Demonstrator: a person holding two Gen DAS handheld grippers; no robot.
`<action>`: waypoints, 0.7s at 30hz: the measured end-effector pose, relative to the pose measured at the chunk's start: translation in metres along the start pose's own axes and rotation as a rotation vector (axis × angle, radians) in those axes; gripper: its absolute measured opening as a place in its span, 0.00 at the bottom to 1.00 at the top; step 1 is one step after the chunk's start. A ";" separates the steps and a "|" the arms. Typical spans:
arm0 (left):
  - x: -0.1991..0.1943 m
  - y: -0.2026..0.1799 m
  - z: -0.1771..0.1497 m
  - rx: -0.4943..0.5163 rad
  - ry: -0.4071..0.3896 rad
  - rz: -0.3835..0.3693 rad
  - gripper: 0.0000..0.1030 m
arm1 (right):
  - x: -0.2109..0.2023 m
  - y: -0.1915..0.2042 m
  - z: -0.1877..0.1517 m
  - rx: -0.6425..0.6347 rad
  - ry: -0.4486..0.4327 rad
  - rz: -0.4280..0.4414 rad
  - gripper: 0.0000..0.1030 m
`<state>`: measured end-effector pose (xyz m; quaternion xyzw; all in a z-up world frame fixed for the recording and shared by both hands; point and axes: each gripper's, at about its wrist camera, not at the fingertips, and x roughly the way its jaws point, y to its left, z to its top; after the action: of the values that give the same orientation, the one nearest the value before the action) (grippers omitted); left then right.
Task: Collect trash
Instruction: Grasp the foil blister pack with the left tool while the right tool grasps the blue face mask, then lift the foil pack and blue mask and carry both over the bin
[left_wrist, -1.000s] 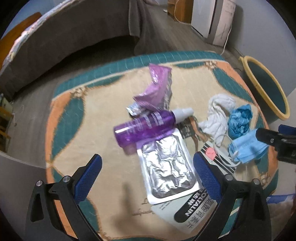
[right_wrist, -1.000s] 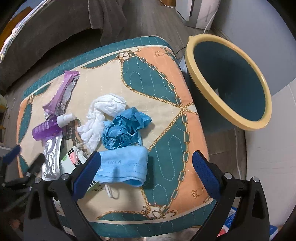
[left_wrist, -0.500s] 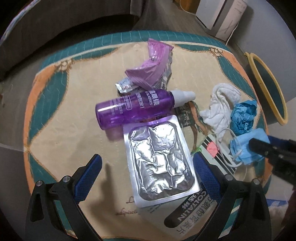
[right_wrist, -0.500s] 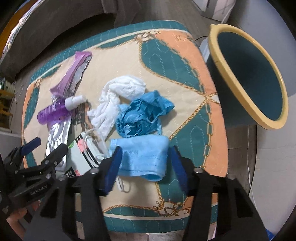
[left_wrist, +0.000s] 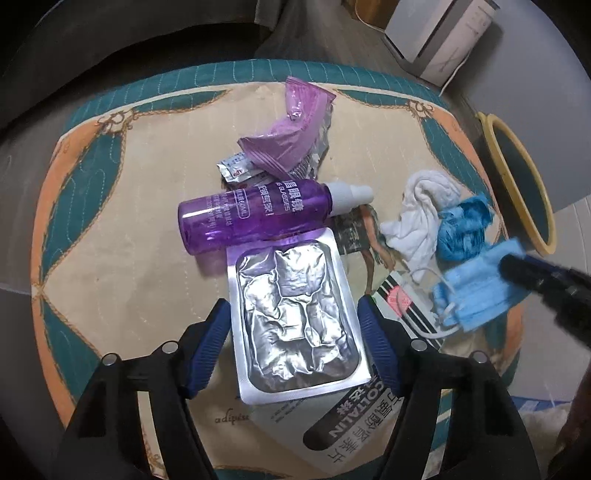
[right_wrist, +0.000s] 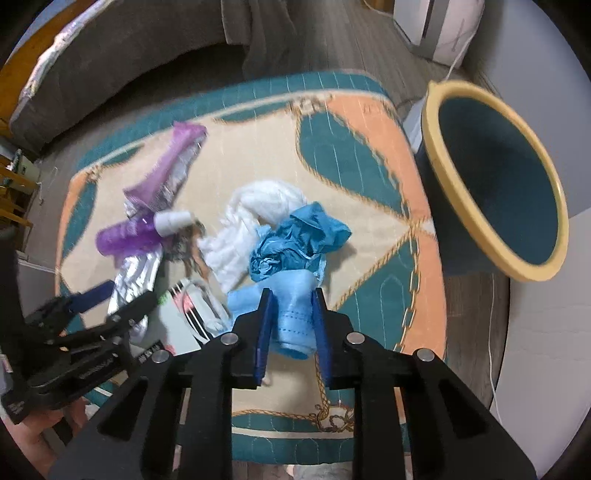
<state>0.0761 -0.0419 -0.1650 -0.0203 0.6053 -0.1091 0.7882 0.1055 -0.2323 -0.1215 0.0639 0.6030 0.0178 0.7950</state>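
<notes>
Trash lies on a patterned cushion (left_wrist: 110, 258). My left gripper (left_wrist: 293, 314) is partly closed, its blue pads on either side of a silver foil pouch (left_wrist: 295, 325) lying flat. Beyond it lie a purple spray bottle (left_wrist: 258, 216) and a purple wrapper (left_wrist: 288, 144). My right gripper (right_wrist: 291, 299) is shut on a light blue face mask (right_wrist: 295, 314), which also shows in the left wrist view (left_wrist: 476, 295). A crumpled blue paper (right_wrist: 295, 240) and a white tissue (right_wrist: 258, 214) lie just past the mask.
A teal bin with a yellow rim (right_wrist: 495, 177) stands off the cushion's right side. Printed paper packaging (left_wrist: 340, 421) lies under the foil pouch. A grey sofa (right_wrist: 110, 74) is behind, and a white appliance (left_wrist: 443, 33) at the far right.
My left gripper moved down over the foil pouch and its jaws narrowed around it. My right gripper went from wide open to shut on the face mask.
</notes>
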 end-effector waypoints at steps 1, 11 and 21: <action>-0.001 0.000 0.000 0.004 -0.001 0.003 0.69 | -0.005 0.001 0.002 -0.003 -0.018 0.005 0.20; -0.043 -0.013 0.004 0.034 -0.092 -0.013 0.69 | -0.047 0.000 0.029 -0.028 -0.154 0.038 0.20; -0.100 -0.044 0.017 0.172 -0.300 0.031 0.69 | -0.086 -0.003 0.041 -0.046 -0.270 0.047 0.20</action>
<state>0.0617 -0.0671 -0.0580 0.0405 0.4694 -0.1438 0.8702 0.1219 -0.2473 -0.0289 0.0615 0.4884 0.0414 0.8695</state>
